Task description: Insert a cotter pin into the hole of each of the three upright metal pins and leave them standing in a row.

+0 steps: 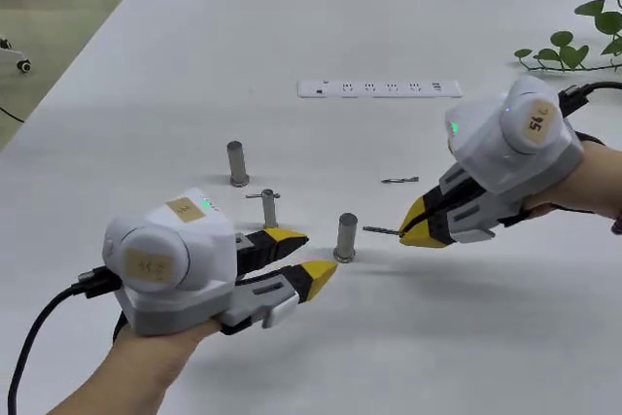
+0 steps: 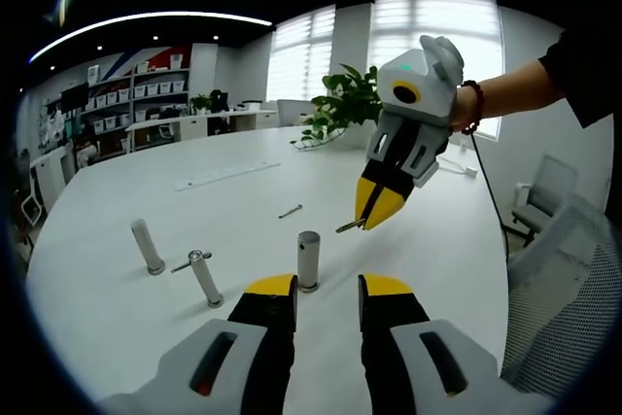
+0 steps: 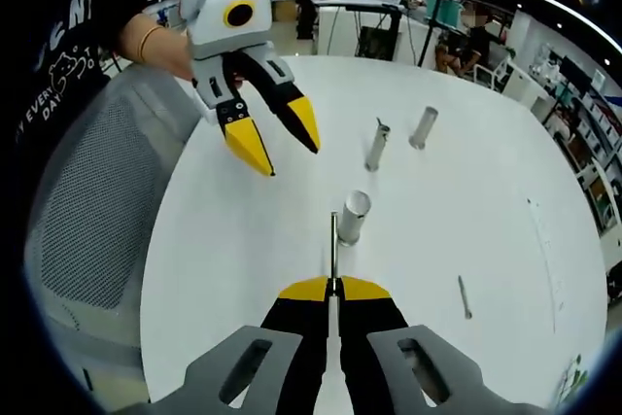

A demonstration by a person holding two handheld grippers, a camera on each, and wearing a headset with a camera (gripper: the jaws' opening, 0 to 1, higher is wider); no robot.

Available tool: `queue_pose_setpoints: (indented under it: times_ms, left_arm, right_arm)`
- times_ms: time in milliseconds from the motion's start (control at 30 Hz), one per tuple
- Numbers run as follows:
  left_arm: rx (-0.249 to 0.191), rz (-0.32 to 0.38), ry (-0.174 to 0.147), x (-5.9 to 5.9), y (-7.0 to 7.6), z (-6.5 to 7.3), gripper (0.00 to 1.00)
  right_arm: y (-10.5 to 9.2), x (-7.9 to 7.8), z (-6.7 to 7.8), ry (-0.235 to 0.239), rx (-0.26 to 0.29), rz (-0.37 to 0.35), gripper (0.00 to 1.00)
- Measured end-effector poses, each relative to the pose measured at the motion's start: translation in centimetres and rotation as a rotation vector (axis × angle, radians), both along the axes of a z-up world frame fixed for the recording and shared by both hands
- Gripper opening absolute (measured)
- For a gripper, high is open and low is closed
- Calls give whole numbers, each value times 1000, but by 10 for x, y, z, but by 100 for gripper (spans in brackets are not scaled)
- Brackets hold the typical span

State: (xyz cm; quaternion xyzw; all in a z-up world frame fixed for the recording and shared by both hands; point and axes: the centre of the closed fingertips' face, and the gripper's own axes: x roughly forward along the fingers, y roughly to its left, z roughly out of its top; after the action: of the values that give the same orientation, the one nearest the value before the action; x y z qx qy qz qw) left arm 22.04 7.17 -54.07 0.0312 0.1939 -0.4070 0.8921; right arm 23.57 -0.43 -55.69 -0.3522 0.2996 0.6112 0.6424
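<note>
Quick rundown: the right tool [image 1: 408,230] is clamped tight on the held cotter pin [image 3: 333,240], which sticks straight out from between the yellow tips. In the right gripper view it points at the upper part of the nearest metal pin [image 3: 353,216]. From the head view there looks to be a small gap between the cotter's free end and that pin, so it's just beside it, not in it.

The left tool [image 1: 309,253] has its jaws spread wide with nothing in them. It hovers low over the white tabletop [image 1: 194,65] on the opposite side of that same pin. In the left gripper view the pin stands just ahead of the gap between the two tips, not touching either one.

The middle metal pin [image 1: 269,209] is upright with an inserted cotter pin [image 1: 262,195] sitting crosswise through its top. The far metal pin [image 1: 236,163] is upright too, and I can't see anything through it. All three stand in a loose diagonal line.

There's also a loose cotter pin [image 1: 399,181] lying flat on the tabletop, near the right tool. A white power strip [image 1: 379,88] lies further back, and a leafy plant [image 1: 583,41] is off at the far right corner
</note>
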Motion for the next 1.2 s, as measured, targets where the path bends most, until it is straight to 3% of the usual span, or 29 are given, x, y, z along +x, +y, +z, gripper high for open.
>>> queue_pose_setpoints:
  times_ms: [233, 333, 600, 900, 1200]
  left_arm:
    - [17, 42, 8, 12, -3, -10, 25]
    - [52, 45, -3, 18, -4, -14, 25]
    - [77, 39, -9, 28, -15, -21, 25]
    - [118, 53, 8, 40, -31, -35, 23]
    - [114, 55, 29, 45, -36, -43, 17]
  right_arm:
    - [-2, 9, -6, -7, -17, 5, 0]
    - [-2, 12, -7, -15, -23, 18, 0]
    - [1, 19, -7, -20, -21, 36, 0]
    - [3, 21, -13, -12, -21, 47, 0]
    - [5, 23, -14, -17, -29, 70, 0]
